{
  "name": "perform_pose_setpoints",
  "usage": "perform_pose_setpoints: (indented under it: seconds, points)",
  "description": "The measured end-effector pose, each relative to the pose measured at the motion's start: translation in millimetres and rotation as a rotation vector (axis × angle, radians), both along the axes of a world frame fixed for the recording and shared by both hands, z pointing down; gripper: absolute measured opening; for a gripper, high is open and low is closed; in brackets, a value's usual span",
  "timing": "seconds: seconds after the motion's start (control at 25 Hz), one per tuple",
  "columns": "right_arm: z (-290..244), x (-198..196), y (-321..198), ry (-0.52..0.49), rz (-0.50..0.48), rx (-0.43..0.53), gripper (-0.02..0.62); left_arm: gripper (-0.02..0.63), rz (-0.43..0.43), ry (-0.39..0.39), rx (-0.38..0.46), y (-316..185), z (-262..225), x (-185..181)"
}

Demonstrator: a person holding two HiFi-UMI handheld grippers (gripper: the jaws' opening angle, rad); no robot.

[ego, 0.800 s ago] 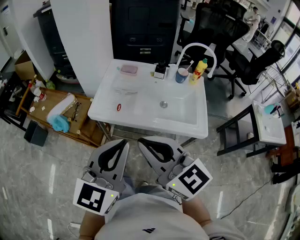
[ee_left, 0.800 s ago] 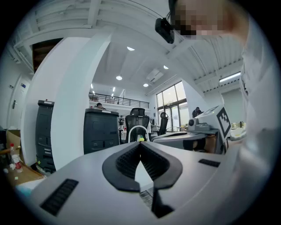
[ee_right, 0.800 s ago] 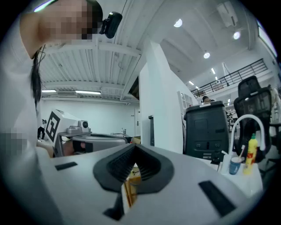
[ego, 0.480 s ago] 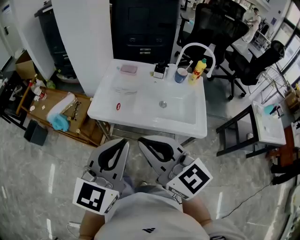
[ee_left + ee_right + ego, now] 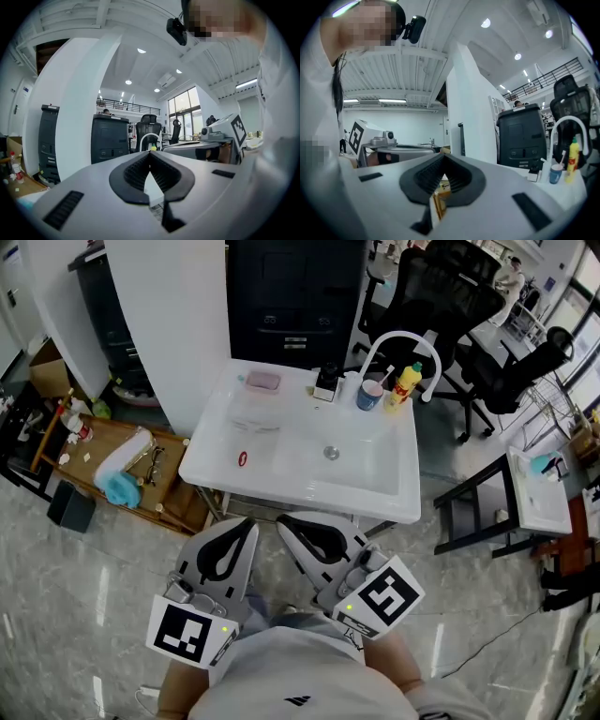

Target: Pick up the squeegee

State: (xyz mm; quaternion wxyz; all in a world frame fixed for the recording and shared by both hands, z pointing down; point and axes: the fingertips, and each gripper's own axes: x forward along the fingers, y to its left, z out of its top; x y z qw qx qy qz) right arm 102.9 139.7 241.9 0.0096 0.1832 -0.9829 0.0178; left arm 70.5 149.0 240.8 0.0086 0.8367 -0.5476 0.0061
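Note:
A white sink [image 5: 384,507] stands ahead of me in the head view. On its left deck lies a pale, see-through flat thing [image 5: 253,414], which may be the squeegee; I cannot make out its shape. Both grippers hang close to my body, short of the sink's front edge. My left gripper [image 5: 247,521] is shut with nothing in it, its tips meeting [image 5: 150,153]. Beside it my right gripper [image 5: 282,519] is shut and empty too [image 5: 443,157]. Both point level toward the sink.
On the sink are a pink soap bar [image 5: 263,381], a small red thing [image 5: 242,458], a black dispenser [image 5: 327,381], a blue cup [image 5: 367,395], a yellow bottle [image 5: 405,382] and a white arched tap [image 5: 398,341]. Black office chairs [image 5: 441,296] stand behind, a low wooden shelf [image 5: 112,465] to the left.
The head view has shifted a little, so the sink sits slightly lower and more to the right in the picture. Both grippers keep their places and stay shut.

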Motion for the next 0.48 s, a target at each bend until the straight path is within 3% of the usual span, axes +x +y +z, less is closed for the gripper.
perform_pose_setpoints:
  seconds: [0.48]
  points:
    - [8, -42, -46, 0.026, 0.062, -0.036, 0.009, 0.012, 0.045, 0.015, -0.025, -47, 5, -44]
